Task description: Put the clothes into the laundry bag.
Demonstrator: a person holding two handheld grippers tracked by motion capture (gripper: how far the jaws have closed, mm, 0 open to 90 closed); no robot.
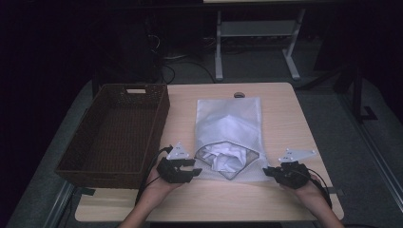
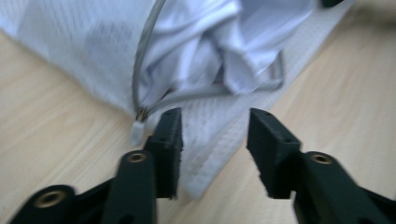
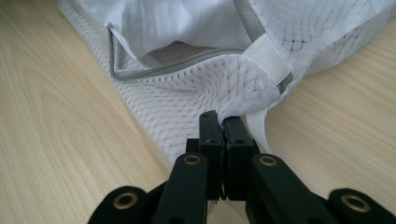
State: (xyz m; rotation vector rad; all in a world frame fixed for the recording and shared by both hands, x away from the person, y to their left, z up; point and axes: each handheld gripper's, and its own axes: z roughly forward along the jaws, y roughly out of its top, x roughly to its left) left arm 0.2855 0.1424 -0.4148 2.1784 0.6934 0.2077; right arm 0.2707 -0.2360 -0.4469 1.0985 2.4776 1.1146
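Dim overhead record; two brighter close views, one blurred.

High view was underexposed: the room behind lay near black, the worktop (image 1: 285,118) stood as the one lit patch, lit evenly from above, with soft, weak shadows. Left gripper view was bright but motion-blurred throughout, the mesh bag (image 2: 93,51) smeared and the tool (image 2: 214,140) edges soft. Right gripper view was sharp at the mesh weave and wood grain, evenly lit, without glare; its near tool (image 3: 222,123) base was slightly soft.
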